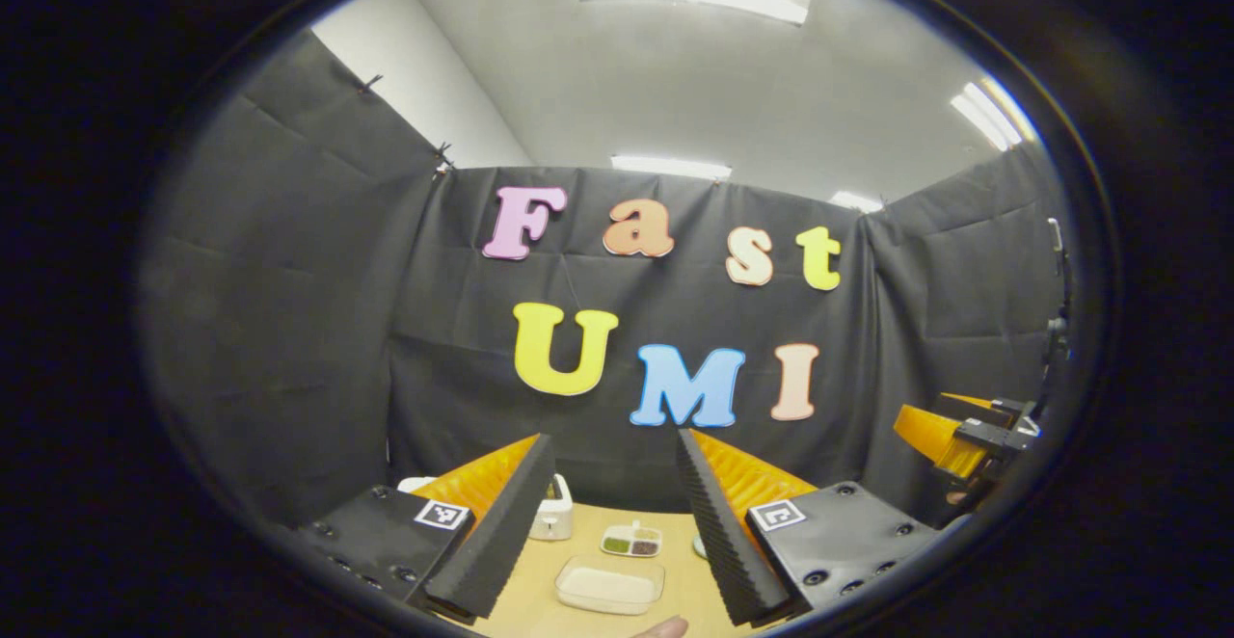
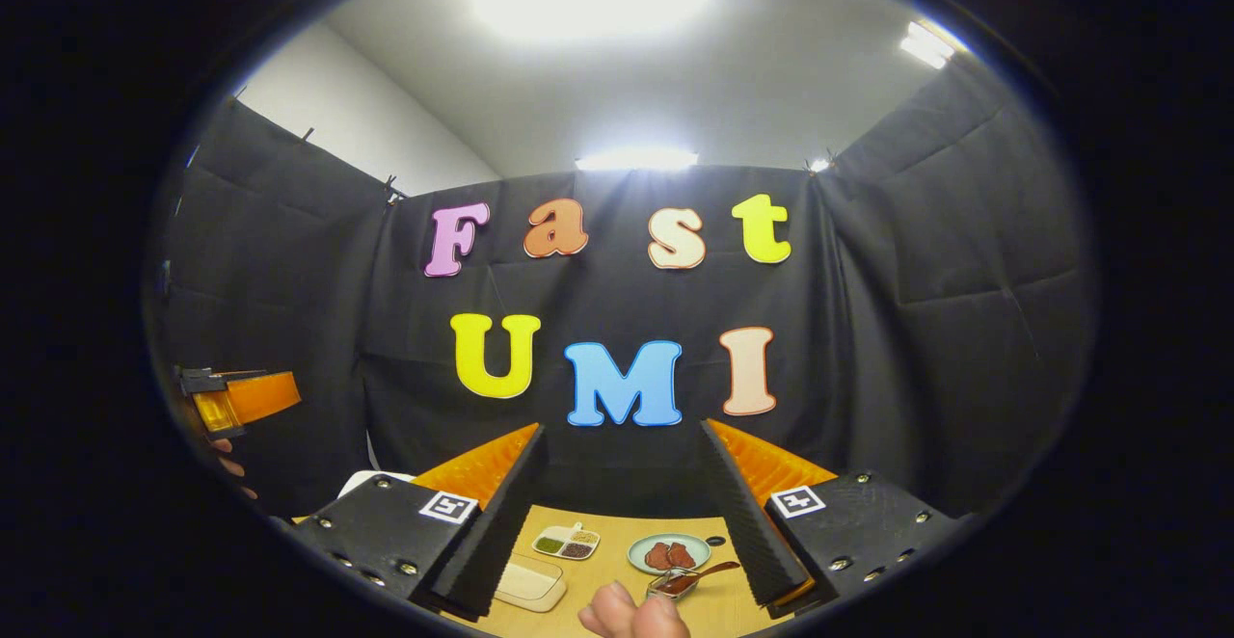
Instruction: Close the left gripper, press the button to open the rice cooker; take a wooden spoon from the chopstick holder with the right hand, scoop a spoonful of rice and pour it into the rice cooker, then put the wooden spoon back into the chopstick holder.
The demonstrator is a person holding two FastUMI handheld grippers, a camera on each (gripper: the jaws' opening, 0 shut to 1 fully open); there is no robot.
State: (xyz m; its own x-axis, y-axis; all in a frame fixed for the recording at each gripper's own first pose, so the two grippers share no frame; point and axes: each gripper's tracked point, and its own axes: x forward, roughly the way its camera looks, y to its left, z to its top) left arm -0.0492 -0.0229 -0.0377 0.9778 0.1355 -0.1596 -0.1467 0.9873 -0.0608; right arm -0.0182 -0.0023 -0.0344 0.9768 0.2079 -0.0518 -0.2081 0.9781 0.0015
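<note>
Wooden worktop (image 1: 588, 532) lies low in both views with both claws, left claw (image 1: 613, 522) and right claw (image 2: 625, 513), spread wide, gripping nothing; unless the left is closed first, its fingers may straddle the button of the white rice cooker (image 1: 557, 513), at lower centre-left in the left gripper view. A clear tub (image 1: 609, 586) holds white rice, a divided dish (image 1: 631, 542) dark and green grains, and a round plate (image 2: 669, 553) reddish pieces; I cannot pick out the chopstick holder.

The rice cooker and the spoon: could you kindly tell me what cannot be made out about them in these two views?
- Rice cooker, left gripper view: largely hidden behind a finger of the left tongs; button and lid state unreadable.
- Wooden spoon, right gripper view: too small and partly behind a finger of the right tongs; what holds it is unclear.
- Clear container, left gripper view: contents too blurred to identify.
</note>
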